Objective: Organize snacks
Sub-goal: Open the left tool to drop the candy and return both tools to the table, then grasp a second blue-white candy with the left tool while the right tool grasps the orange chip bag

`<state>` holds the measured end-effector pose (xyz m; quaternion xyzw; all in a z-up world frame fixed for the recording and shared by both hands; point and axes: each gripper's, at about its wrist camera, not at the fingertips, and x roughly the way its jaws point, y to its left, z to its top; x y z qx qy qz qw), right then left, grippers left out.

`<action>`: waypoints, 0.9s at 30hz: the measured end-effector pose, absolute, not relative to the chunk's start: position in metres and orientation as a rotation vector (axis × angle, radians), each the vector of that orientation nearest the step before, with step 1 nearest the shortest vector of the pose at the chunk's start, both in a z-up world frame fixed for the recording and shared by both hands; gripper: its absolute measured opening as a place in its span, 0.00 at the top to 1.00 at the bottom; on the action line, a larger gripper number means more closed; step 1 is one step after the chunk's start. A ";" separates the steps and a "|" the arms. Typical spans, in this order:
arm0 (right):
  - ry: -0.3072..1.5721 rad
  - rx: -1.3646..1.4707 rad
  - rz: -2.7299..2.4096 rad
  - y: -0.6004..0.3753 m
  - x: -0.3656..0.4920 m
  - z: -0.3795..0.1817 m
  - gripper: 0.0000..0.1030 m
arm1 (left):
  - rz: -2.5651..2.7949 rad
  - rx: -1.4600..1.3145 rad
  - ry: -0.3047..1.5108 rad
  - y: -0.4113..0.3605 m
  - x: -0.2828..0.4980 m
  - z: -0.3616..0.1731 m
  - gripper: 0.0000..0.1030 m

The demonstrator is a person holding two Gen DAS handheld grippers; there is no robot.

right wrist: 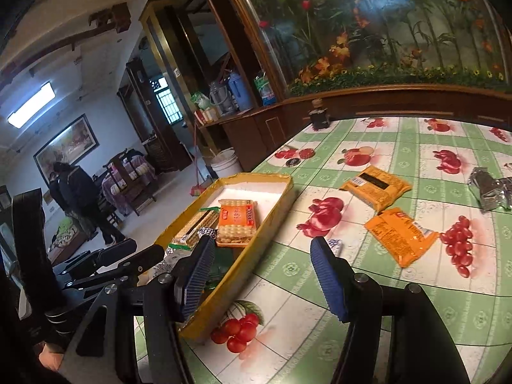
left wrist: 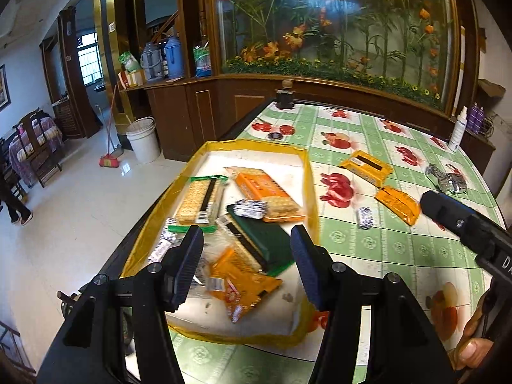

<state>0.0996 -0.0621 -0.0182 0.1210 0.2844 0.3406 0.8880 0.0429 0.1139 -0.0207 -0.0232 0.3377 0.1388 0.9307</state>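
Note:
A yellow-rimmed tray (left wrist: 307, 172) sits at the table's left edge and holds several snack packs: cracker packs (left wrist: 200, 200), an orange pack (left wrist: 268, 193), a dark green pack (left wrist: 265, 240). My left gripper (left wrist: 246, 264) is open and empty above the tray's near end. My right gripper (right wrist: 262, 275) is open and empty, above the tray's right rim (right wrist: 275, 220). On the tablecloth lie two orange packs (right wrist: 376, 185) (right wrist: 400, 235), a small blue-white candy (right wrist: 335, 244) and a silver wrapper (right wrist: 489, 188). The right gripper also shows in the left wrist view (left wrist: 460, 220).
The table (right wrist: 352, 320) has a green fruit-print cloth. A dark jar (left wrist: 284, 97) stands at the far corner, a white spray bottle (left wrist: 457, 132) at the far right. A wooden cabinet with a flower display is behind. A white bucket (left wrist: 144, 140) and broom stand on the floor.

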 end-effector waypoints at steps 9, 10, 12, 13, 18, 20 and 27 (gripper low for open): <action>0.589 0.299 0.505 -0.156 0.105 -0.034 0.22 | 0.140 -0.023 0.728 0.052 0.060 -0.024 0.27; 0.606 0.302 0.484 -0.167 0.109 -0.038 0.22 | 0.123 -0.021 0.736 0.045 0.064 -0.025 0.27; 0.635 0.297 0.445 -0.184 0.118 -0.045 0.21 | 0.089 -0.008 0.760 0.029 0.074 -0.028 0.27; 0.646 0.297 0.428 -0.192 0.123 -0.048 0.21 | 0.077 -0.008 0.774 0.023 0.079 -0.029 0.27; 0.700 0.300 0.378 -0.229 0.141 -0.061 0.20 | 0.057 -0.046 0.828 0.003 0.101 -0.039 0.27; 0.713 0.299 0.386 -0.235 0.145 -0.064 0.20 | 0.068 -0.047 0.850 -0.001 0.110 -0.047 0.27; 0.768 0.224 0.470 -0.207 0.167 -0.076 0.20 | 0.089 -0.064 0.925 -0.007 0.148 -0.071 0.27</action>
